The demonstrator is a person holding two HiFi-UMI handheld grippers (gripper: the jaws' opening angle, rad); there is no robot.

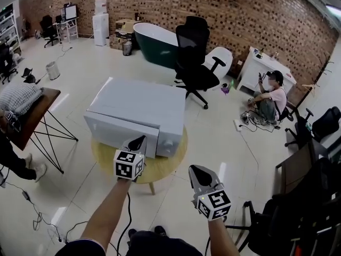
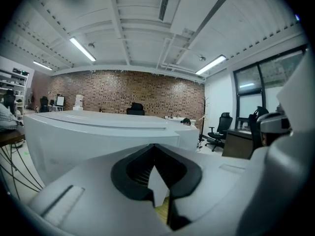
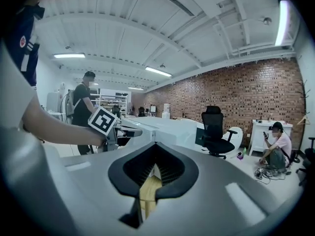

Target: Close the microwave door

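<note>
Microwave door [image 1: 121,133] in the head view?
— It's the front of the microwave [image 1: 144,103] on the round tabletop [image 1: 165,167], long axis left-right. Just near it is the left gripper [image 1: 141,139], fingers closed and empty. The right gripper [image 1: 193,168] is nearer, rightward.
— Left gripper view?
— Fingers together, door straight ahead.
— Right gripper view?
— Fingers closed, empty; microwave far-left.

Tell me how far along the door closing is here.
Nearly done: the white microwave's door, on the round wooden table, looks almost flush with the body; latching cannot be confirmed. In hand: the shut left gripper is tip-first at the door front. Left: perhaps a final push. The right gripper hangs shut and empty.
</note>
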